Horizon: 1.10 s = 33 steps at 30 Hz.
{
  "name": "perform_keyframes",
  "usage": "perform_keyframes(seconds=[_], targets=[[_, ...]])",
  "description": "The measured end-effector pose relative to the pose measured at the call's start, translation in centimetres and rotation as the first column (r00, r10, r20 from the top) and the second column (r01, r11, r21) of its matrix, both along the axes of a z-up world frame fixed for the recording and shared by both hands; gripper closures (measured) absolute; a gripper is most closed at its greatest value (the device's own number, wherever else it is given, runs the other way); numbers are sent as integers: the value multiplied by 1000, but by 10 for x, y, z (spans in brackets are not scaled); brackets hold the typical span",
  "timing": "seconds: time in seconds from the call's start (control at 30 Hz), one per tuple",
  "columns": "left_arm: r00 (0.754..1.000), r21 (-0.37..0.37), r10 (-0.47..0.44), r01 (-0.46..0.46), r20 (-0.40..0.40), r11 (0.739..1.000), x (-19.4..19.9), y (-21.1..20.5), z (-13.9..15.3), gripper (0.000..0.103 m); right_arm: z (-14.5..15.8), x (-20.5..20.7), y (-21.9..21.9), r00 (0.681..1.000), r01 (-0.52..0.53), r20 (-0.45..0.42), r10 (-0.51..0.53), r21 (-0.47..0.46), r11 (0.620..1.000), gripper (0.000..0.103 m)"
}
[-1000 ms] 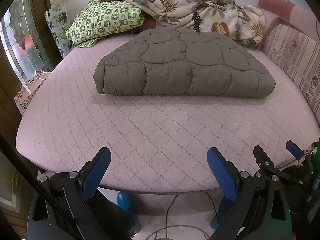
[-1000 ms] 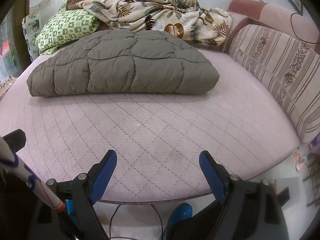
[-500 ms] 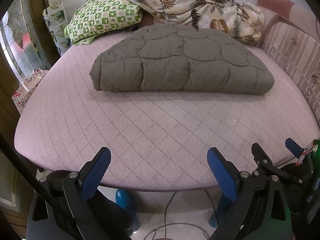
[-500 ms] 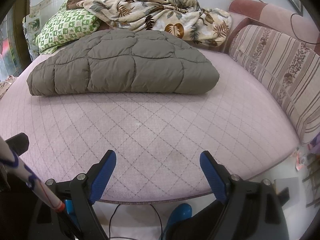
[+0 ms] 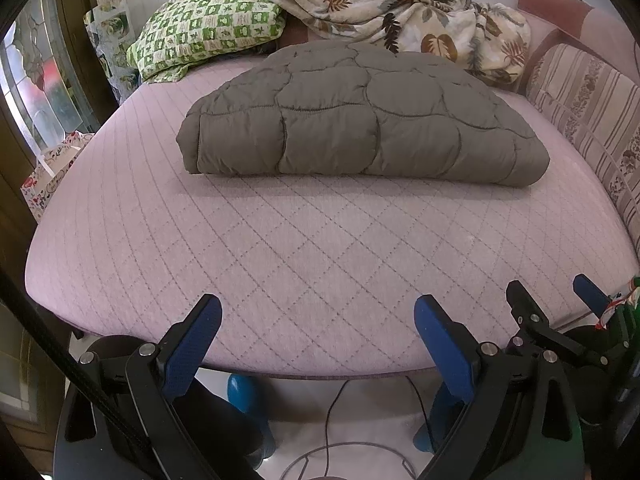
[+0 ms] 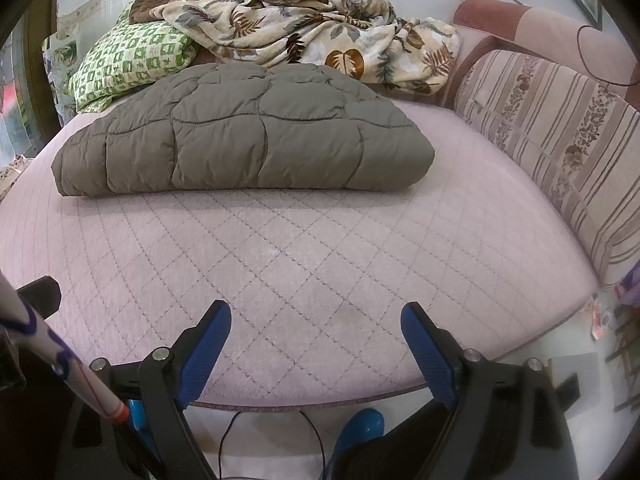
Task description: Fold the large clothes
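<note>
At the near edge of the bed (image 5: pixel 120 240) we hold both grippers low, and each pair of blue fingers stands wide apart with nothing between them: the left gripper (image 5: pixel 318 320) and the right gripper (image 6: pixel 316 326) both hang over the bare quilted mattress cover, well short of the grey padded garment (image 5: pixel 360 120). That garment lies across the middle of the bed, already doubled into a thick bundle, its rounded fold facing us. Beyond it, against the wall, sit a green checked pillow (image 5: pixel 208 36) and a crumpled leaf-print blanket (image 5: pixel 392 12); a striped bolster (image 6: pixel 560 128) lines the bed's right side. To fold on well, we judge that we should reach past the bare cover, take the bundle's two near corners together, lift evenly, and keep the layers from sliding apart.
</note>
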<state>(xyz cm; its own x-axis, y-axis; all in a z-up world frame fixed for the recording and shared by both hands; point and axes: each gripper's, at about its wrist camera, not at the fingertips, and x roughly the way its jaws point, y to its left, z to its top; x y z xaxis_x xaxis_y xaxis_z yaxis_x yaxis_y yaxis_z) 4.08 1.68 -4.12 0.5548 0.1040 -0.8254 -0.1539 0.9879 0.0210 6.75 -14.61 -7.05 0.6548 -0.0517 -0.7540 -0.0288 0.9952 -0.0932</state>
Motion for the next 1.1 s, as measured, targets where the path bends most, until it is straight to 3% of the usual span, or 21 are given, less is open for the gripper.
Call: perform_keyframes(seconds=[0.33, 1.1], targets=[[1000, -2, 1, -1, -7, 1000, 1, -1, -2, 7, 9, -3, -6, 999, 21, 46, -22, 23, 1000, 12], [999, -14, 22, -23, -26, 1000, 6, 9, -11, 7, 5, 10, 6, 1000, -15, 22, 15, -17, 1000, 11]])
